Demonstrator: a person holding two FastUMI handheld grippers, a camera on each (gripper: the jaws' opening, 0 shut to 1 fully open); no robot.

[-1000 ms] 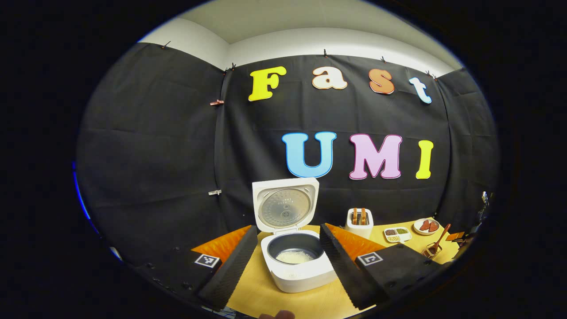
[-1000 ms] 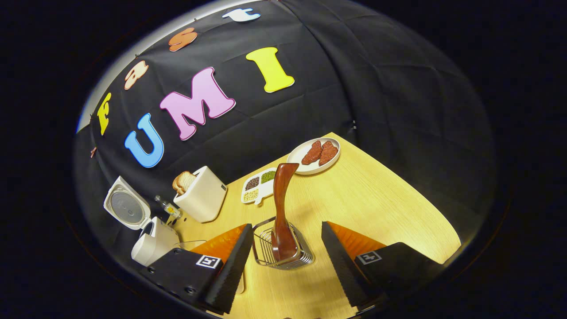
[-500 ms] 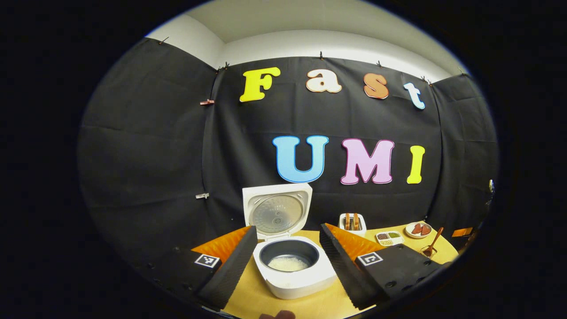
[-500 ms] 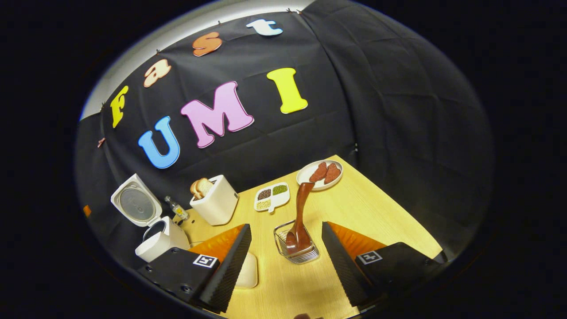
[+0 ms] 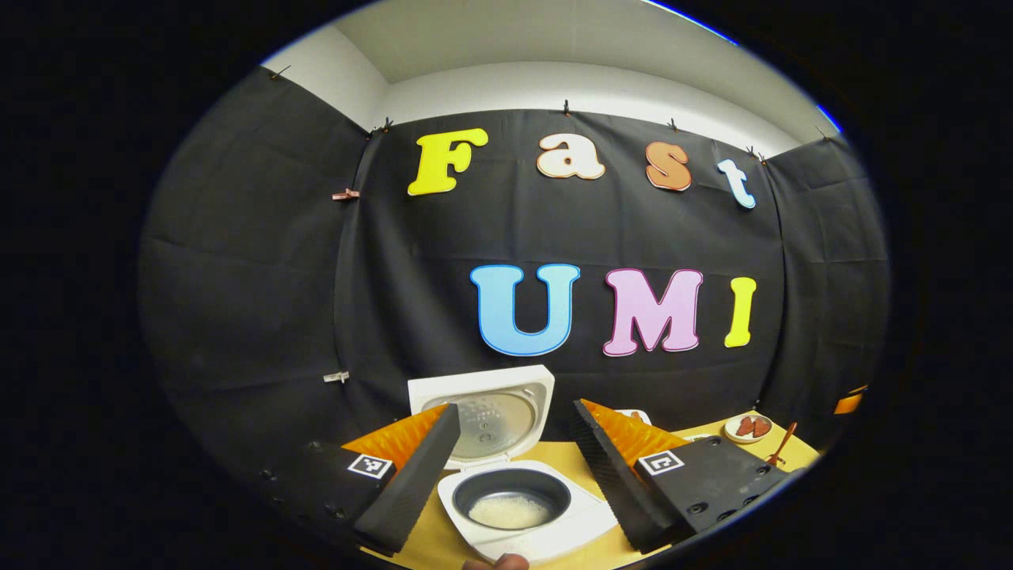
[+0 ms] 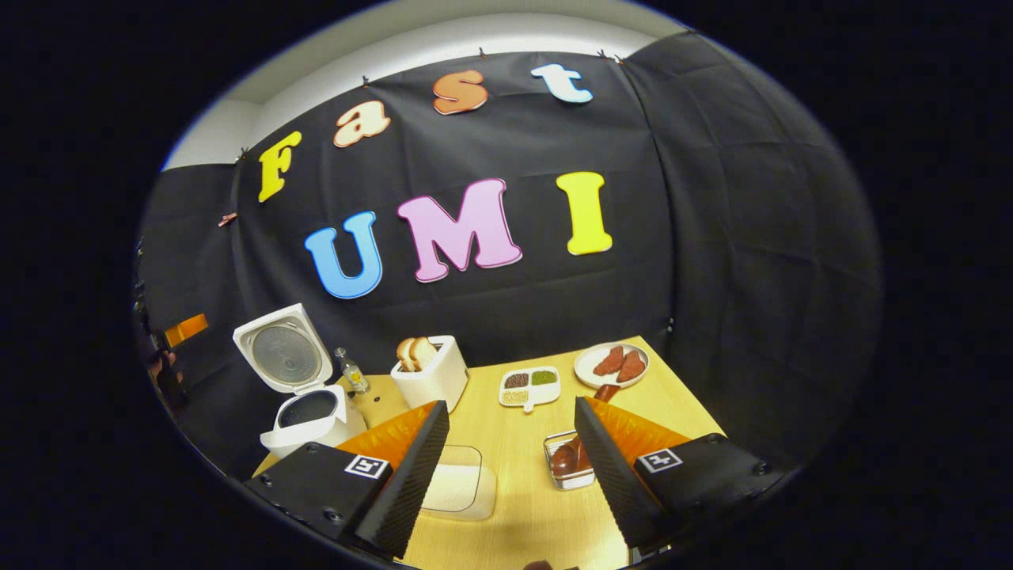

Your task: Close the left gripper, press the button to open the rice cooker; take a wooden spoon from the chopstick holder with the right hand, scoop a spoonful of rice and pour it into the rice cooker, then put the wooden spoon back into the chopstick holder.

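The white rice cooker (image 5: 518, 518) stands with its lid (image 5: 487, 412) up, and rice lies in the dark pot (image 5: 510, 511). It sits between and below the fingers of my left gripper (image 5: 514, 408), which is open and holds nothing. In the right gripper view the cooker (image 6: 305, 423) is at the far left of the table. The wooden spoon (image 6: 568, 457) stands in the wire chopstick holder (image 6: 566, 475), its handle partly hidden behind my right finger. My right gripper (image 6: 511, 404) is open and well back from the holder. The white rice container (image 6: 455, 489) lies near its left finger.
A toaster (image 6: 431, 378) with bread, a small bottle (image 6: 352, 372), a divided dish (image 6: 529, 388) of beans and a plate (image 6: 611, 364) of meat stand along the back of the wooden table (image 6: 514, 507). A hand (image 6: 161, 364) shows at the far left edge.
Both grippers have drawn back and up from the table. The right one has moved away from the holder, and the spoon stays in it. The cooker stays open.
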